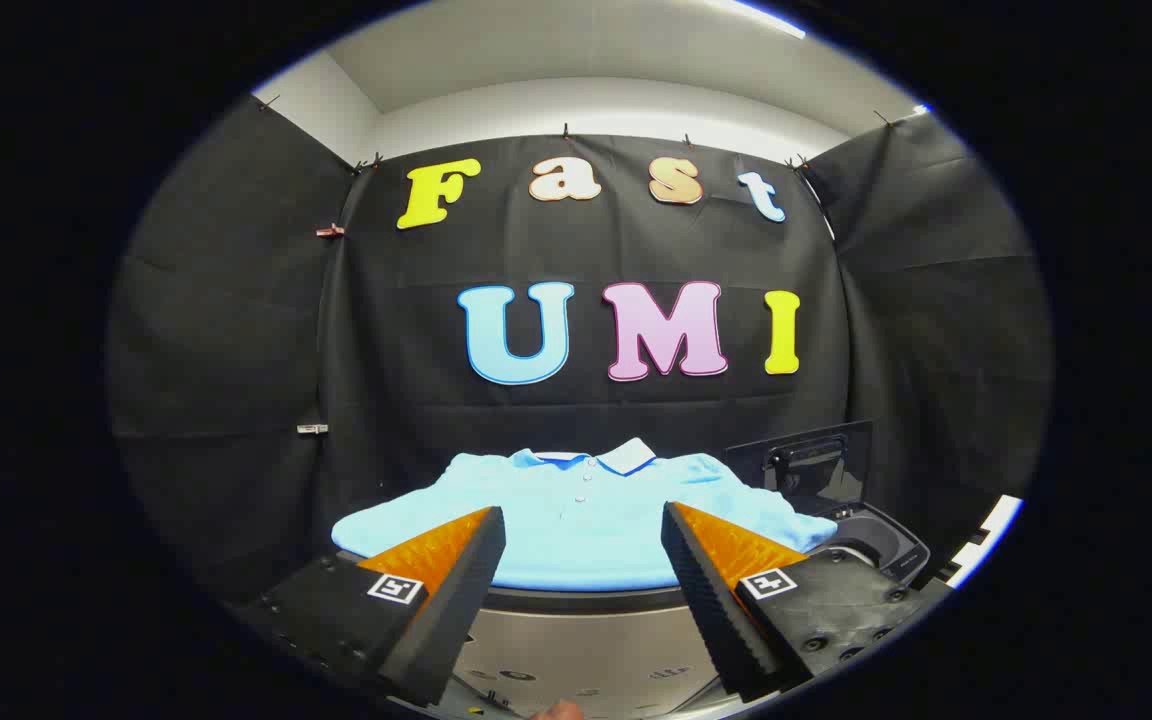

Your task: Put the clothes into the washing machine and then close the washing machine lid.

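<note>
A: Location of light blue short-sleeved polo shirt (586,520)?

B: Spread flat on the grey washing machine top (586,640), at 12 o'clock, just ahead of the gripper (584,525).

A: Fingers?

B: Apart, holding nothing.

A: Dark hinged washing machine lid (811,465)?

B: Raised, at 2 o'clock, beside the shirt's sleeve.

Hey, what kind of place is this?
Likely a demo booth staged for laundry: black cloth walls, a light blue polo shirt laid flat, a washing machine with its lid up. The gripper fingers are open.
</note>
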{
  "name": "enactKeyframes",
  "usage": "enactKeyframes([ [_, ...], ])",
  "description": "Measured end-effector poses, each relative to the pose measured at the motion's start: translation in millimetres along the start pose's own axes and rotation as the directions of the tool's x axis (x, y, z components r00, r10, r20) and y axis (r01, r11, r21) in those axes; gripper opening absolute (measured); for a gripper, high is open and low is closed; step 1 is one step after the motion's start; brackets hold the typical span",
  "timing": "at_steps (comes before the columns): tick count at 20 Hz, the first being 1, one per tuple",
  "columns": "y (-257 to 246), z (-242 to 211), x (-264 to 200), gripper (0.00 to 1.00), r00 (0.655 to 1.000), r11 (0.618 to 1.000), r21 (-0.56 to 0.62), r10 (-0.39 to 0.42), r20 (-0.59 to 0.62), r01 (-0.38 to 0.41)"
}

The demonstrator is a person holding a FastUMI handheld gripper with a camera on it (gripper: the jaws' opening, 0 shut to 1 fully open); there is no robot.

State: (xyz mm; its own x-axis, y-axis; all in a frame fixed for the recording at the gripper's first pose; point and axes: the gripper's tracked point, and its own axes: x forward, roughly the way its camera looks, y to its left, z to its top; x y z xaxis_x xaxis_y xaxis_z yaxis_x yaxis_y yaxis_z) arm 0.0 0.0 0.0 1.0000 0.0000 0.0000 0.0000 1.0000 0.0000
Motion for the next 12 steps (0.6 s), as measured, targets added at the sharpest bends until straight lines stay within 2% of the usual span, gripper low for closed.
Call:
enactKeyframes([
  [12, 6.8, 1.4, -7.5, 0.99, 1.0, 1.0, -0.006, 0.012, 0.004, -0.012],
])
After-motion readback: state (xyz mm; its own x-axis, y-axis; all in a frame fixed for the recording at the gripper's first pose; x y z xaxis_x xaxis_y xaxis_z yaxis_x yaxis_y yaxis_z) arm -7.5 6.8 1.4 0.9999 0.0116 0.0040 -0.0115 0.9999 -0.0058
